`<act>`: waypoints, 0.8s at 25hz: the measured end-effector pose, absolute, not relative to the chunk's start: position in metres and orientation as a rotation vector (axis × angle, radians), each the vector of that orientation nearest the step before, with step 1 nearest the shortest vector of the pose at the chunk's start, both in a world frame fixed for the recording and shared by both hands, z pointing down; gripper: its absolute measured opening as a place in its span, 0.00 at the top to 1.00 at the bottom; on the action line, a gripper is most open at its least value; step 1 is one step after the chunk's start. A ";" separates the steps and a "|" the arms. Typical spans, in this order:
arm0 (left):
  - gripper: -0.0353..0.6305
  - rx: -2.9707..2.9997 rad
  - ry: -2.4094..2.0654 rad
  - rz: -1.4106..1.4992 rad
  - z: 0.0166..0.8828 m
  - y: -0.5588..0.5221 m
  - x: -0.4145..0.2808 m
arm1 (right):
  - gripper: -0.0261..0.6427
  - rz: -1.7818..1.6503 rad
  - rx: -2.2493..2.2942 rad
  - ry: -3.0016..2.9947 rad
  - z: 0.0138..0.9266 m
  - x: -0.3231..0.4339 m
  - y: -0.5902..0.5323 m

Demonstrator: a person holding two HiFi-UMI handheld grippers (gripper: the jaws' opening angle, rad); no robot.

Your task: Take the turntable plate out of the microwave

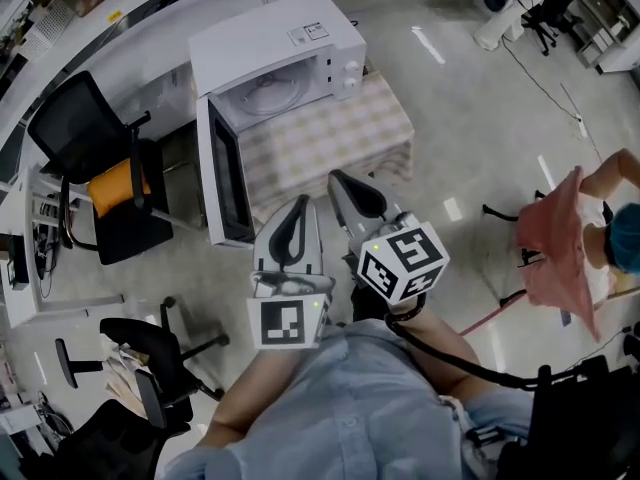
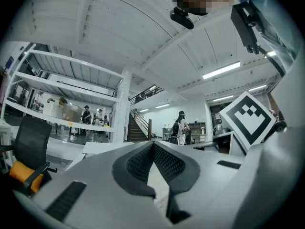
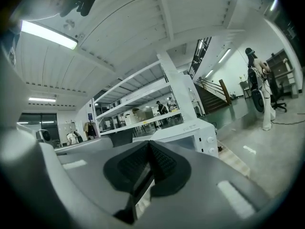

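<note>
The white microwave [image 1: 285, 53] stands on a table with a checked cloth [image 1: 350, 133], and its door [image 1: 226, 173] hangs wide open to the left. Inside the cavity lies the glass turntable plate [image 1: 272, 95]. Both grippers are held level, well short of the microwave, in front of the table's near edge. My left gripper [image 1: 302, 205] is shut with nothing between its pads, its tips meeting [image 2: 152, 145]. My right gripper [image 1: 338, 179] is also shut and empty [image 3: 149, 145]. The right gripper view shows the microwave [image 3: 193, 133] ahead, past the jaws.
A black office chair with an orange cushion [image 1: 100, 173] stands left of the open door. Another black chair [image 1: 150, 353] is at my near left. A person in pink [image 1: 560, 243] sits at the right. White shelving and desks run along the left wall.
</note>
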State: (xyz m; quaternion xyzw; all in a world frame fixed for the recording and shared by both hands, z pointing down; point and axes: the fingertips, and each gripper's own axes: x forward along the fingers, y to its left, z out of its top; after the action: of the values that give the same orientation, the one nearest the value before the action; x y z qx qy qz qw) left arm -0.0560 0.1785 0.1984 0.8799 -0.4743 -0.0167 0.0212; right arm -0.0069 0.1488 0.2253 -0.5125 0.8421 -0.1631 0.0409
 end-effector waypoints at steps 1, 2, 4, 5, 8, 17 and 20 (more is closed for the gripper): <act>0.94 2.720 -1.487 -0.047 0.199 0.170 -0.052 | 0.96 -0.508 -1.553 2.587 0.226 -0.003 0.140; 0.94 2.712 -1.506 -0.045 0.199 0.162 -0.047 | 0.96 -0.520 -1.535 2.596 0.229 0.001 0.131; 0.94 2.689 -1.557 -0.047 0.199 0.144 -0.039 | 0.96 -0.549 -1.500 2.613 0.235 0.009 0.115; 0.94 2.676 -1.580 -0.045 0.200 0.136 -0.035 | 0.96 -0.565 -1.481 2.620 0.238 0.013 0.107; 0.94 2.653 -1.623 -0.016 0.203 0.115 -0.021 | 0.96 -0.600 -1.426 2.639 0.243 0.025 0.085; 0.94 2.578 -1.747 0.043 0.201 0.071 0.003 | 0.96 -0.633 -1.303 2.676 0.242 0.054 0.033; 0.94 2.568 -1.782 0.046 0.199 0.062 0.004 | 0.96 -0.638 -1.275 2.681 0.241 0.056 0.019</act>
State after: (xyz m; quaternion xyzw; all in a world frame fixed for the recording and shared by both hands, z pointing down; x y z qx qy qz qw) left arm 0.0038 0.0621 0.1990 0.8215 -0.5700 0.0148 0.0076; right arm 0.0560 0.0192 0.2409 -0.4193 0.8817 -0.2099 0.0527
